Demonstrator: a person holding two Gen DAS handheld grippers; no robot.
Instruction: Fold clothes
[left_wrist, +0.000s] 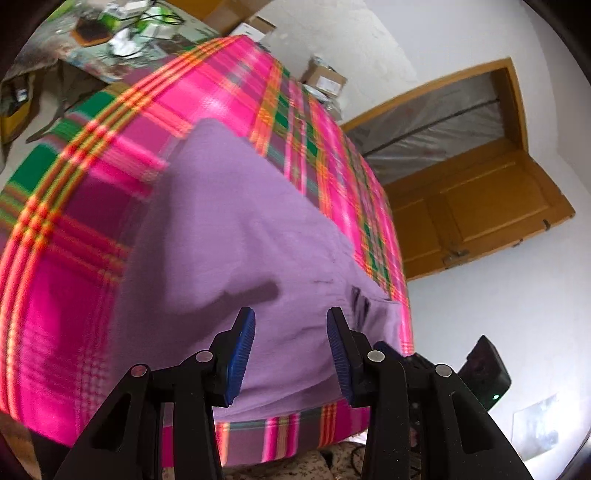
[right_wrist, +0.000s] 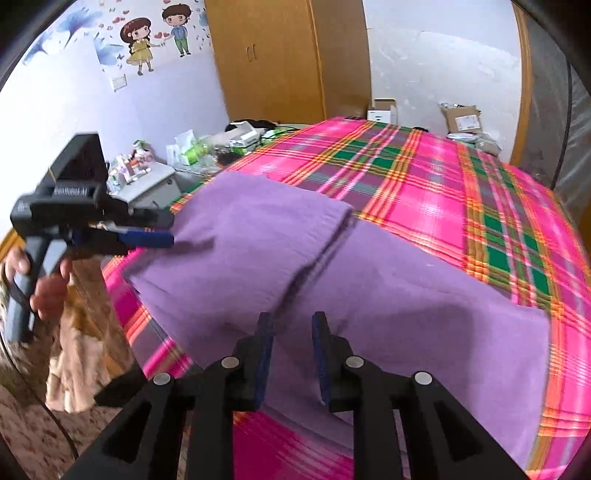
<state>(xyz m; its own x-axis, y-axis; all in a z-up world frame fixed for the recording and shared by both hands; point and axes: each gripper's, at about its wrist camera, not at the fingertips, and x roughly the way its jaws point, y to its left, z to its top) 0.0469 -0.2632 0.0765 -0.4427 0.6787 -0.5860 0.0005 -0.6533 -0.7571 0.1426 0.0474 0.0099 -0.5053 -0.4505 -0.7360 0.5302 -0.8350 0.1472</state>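
A purple garment (left_wrist: 236, 240) lies folded and flat on the pink plaid bedcover (left_wrist: 74, 280). It also shows in the right wrist view (right_wrist: 388, 280), with one folded layer on top at its left and a dark crease down the middle. My left gripper (left_wrist: 291, 325) is open and empty just above the garment's near edge. It shows from the side in the right wrist view (right_wrist: 162, 238), at the garment's left edge. My right gripper (right_wrist: 293, 325) is open and empty, hovering over the garment's near part by the crease.
The bedcover (right_wrist: 461, 192) covers the whole bed. A cluttered side table (right_wrist: 147, 177) and wooden wardrobe (right_wrist: 280, 55) stand behind. A wooden door (left_wrist: 480, 210) is to the right. A beige cloth (right_wrist: 77, 369) lies on the floor by the bed.
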